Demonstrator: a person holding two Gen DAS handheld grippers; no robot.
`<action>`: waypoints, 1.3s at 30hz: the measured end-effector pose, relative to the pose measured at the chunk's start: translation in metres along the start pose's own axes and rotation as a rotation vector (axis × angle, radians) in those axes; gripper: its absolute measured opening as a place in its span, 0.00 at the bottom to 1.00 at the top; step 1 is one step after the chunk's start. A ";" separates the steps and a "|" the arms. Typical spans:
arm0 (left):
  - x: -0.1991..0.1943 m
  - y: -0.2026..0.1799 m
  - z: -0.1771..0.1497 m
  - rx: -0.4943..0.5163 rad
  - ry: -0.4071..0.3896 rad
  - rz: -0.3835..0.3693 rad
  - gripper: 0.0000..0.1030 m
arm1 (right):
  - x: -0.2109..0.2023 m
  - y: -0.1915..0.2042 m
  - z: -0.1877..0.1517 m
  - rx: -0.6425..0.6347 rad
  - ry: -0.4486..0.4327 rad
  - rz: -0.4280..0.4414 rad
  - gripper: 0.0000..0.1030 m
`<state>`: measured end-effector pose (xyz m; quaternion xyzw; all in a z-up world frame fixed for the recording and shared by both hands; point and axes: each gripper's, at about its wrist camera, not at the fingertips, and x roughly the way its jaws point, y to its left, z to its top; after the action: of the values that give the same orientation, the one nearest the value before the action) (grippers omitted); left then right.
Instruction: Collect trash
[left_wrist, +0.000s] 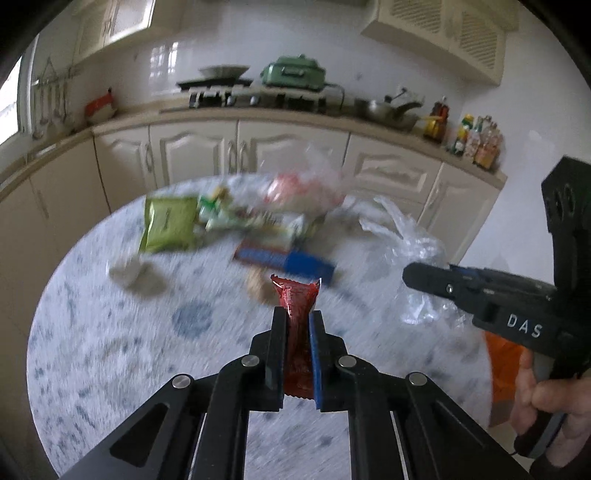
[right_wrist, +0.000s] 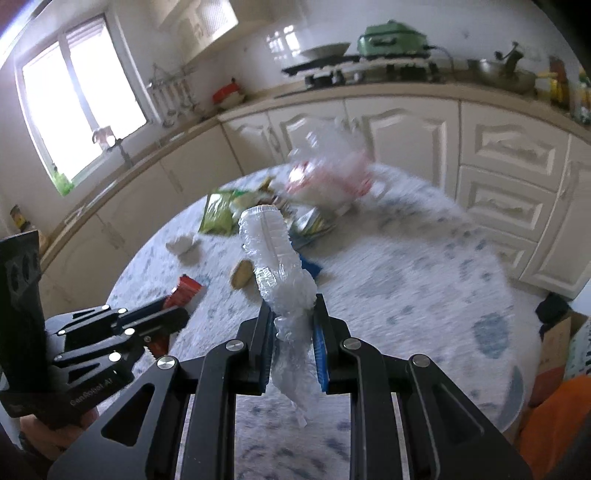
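Left gripper (left_wrist: 297, 321) is clamped on a red wrapper (left_wrist: 295, 299), held above the round table (left_wrist: 92, 332); right gripper (right_wrist: 291, 317) pinches a crumpled clear plastic bottle (right_wrist: 275, 254). More litter, including a green packet (left_wrist: 168, 227), lies further back on the table.

Red wrapper (left_wrist: 295, 306), clear crumpled plastic (right_wrist: 275, 258), green packet (left_wrist: 168, 227), blue box (left_wrist: 291, 260). White tablecloth (left_wrist: 110, 332) w/ blue-grey blotches. Cream cabinets (left_wrist: 199, 151), green appliance (left_wrist: 293, 72).
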<state>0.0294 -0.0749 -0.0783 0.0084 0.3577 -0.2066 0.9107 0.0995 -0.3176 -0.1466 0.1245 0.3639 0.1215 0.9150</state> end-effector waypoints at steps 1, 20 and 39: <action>-0.002 -0.004 0.003 0.007 -0.013 -0.001 0.07 | -0.007 -0.004 0.002 0.002 -0.014 -0.008 0.18; 0.012 -0.129 0.070 0.164 -0.115 -0.232 0.07 | -0.136 -0.126 0.013 0.125 -0.214 -0.252 0.18; 0.230 -0.281 0.110 0.316 0.301 -0.377 0.08 | -0.108 -0.321 -0.072 0.488 -0.074 -0.374 0.18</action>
<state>0.1446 -0.4349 -0.1096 0.1141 0.4475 -0.4216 0.7804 0.0155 -0.6430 -0.2305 0.2759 0.3655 -0.1448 0.8771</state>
